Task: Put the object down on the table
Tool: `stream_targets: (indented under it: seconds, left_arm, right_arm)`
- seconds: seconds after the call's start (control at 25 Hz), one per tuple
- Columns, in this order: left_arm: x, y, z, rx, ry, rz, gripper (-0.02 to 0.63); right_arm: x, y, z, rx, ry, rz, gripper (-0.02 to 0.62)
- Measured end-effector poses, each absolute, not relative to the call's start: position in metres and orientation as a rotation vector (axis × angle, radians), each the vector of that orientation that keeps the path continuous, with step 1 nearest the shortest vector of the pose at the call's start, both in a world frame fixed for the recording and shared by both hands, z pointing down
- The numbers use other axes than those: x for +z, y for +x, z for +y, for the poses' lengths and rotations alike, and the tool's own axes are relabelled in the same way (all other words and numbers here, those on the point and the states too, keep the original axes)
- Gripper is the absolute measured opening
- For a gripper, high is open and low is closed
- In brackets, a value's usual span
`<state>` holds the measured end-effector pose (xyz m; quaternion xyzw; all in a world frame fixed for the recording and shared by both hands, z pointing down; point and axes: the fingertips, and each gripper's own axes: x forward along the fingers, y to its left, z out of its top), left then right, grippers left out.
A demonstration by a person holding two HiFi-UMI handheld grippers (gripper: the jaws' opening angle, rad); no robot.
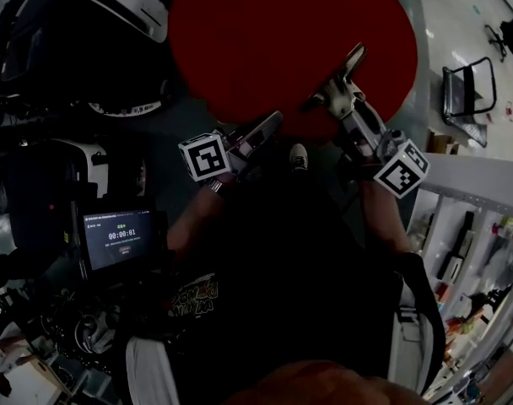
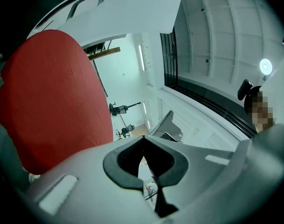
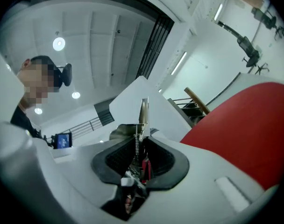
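– Metal tool: where was it in the head view?
– Clamped in the right tongs, a dark sliver against the near edge of the round red desk. The picture was too dim to show its kind, or whether it touched the desk.
– And the left tongs?
– Together, with nothing in them, also at the desk's near edge. A lit screen sat low on the left and an office chair stood far right.
– The left gripper view?
– The left tongs met at the tips with nothing between them. The desk filled the left side.
– The right gripper view?
– The right tongs pressed on the tool. A thin blade and a spring showed, but its lower part was buried between the pads. The desk lay to the right, cut off by the frame.
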<state>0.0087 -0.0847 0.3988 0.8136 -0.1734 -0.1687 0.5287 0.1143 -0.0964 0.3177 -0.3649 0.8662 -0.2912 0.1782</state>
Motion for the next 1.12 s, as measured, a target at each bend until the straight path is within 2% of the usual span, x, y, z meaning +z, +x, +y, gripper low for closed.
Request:
stream_targets:
  seconds: [0.12,0.36,0.56,0.72,0.84,1.04,1.12]
  left_arm:
    - [0.402,-0.007,-0.089,-0.433,1.934,-0.456,0.011]
    - [0.415,0.034,-0.121,-0.463,1.941,-0.588,0.011]
    - [0.412,0.027,-0.134,-0.471,1.943,-0.672,0.011]
    - [0.418,0.017,-0.143,-0.494,1.915,-0.745,0.011]
    - [0.422,0.006,-0.149,-0.516,1.855,-0.794,0.011]
    - [0.448,-0.013,-0.144,-0.519,1.788,-0.879,0.011]
    - [0.454,-0.016,-0.14,-0.526,1.763,-0.914,0.011]
  right_arm:
    - [0.337,0.117,-0.134,-0.708,-1.171,2.571,0.09]
    - [0.418,0.199,-0.24,-0.651,-1.39,2.701,0.089]
    - [0.488,0.219,-0.323,-0.56,-1.674,2.964,0.089]
    - [0.542,0.219,-0.368,-0.271,-1.82,3.352,0.089]
    - [0.58,0.202,-0.391,0.169,-1.766,3.705,0.089]
    - [0.645,0.186,-0.419,1.438,-1.471,4.02,0.089]
    - [0.661,0.185,-0.427,1.594,-1.409,4.03,0.089]
